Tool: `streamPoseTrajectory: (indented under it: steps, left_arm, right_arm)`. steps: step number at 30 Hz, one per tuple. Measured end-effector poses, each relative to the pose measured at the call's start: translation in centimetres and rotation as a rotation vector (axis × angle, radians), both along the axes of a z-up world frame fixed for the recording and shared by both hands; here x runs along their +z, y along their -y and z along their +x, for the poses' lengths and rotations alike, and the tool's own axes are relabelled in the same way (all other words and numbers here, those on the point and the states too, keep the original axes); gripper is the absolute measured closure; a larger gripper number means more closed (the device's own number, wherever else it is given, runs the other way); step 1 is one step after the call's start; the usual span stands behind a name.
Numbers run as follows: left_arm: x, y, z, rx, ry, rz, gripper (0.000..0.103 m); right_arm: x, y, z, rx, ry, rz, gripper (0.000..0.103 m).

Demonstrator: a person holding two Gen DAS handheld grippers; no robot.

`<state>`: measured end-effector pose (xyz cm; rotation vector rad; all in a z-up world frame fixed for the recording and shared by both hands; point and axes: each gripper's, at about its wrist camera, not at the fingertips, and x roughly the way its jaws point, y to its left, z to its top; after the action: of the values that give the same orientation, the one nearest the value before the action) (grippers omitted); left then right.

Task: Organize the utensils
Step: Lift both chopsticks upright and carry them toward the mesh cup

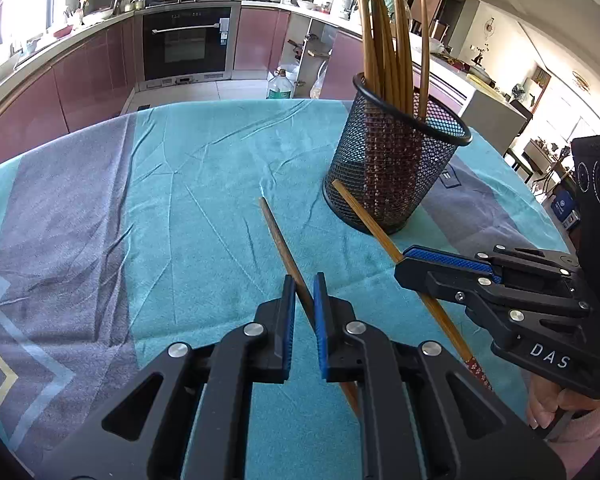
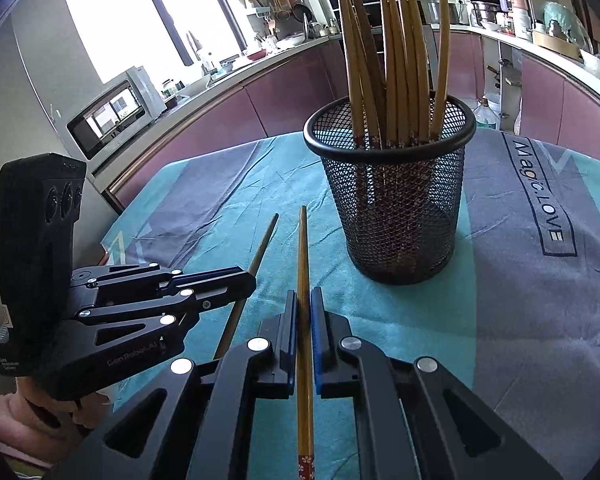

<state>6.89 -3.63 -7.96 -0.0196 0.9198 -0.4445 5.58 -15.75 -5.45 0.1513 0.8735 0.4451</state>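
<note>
Bright daylight came through the window point(image 2: 140, 20) at eleven o'clock, blown out to white glare, soft shadows lay under the mesh holder point(image 2: 396, 200), focus stayed crisp at centre, fisheye bending curved the counters, dark vignette ringed the corners.

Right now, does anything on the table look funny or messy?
Nothing is spilled or broken. The chopsticks in the mesh cup stand neatly. The only strays are two chopsticks, one pinched in the left tongs, one in the right tongs, not yet in the cup.
</note>
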Motion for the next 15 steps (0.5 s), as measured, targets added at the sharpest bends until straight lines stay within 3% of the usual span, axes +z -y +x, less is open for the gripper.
streamPoseTrajectory:
  steps: [15]
  left_arm:
    - [2.9,-1.1,-1.8,-0.021,0.066,-0.04,0.098]
  right_arm:
    - [1.6,0.7,-1.3,0.015,0.047,0.035,0.098]
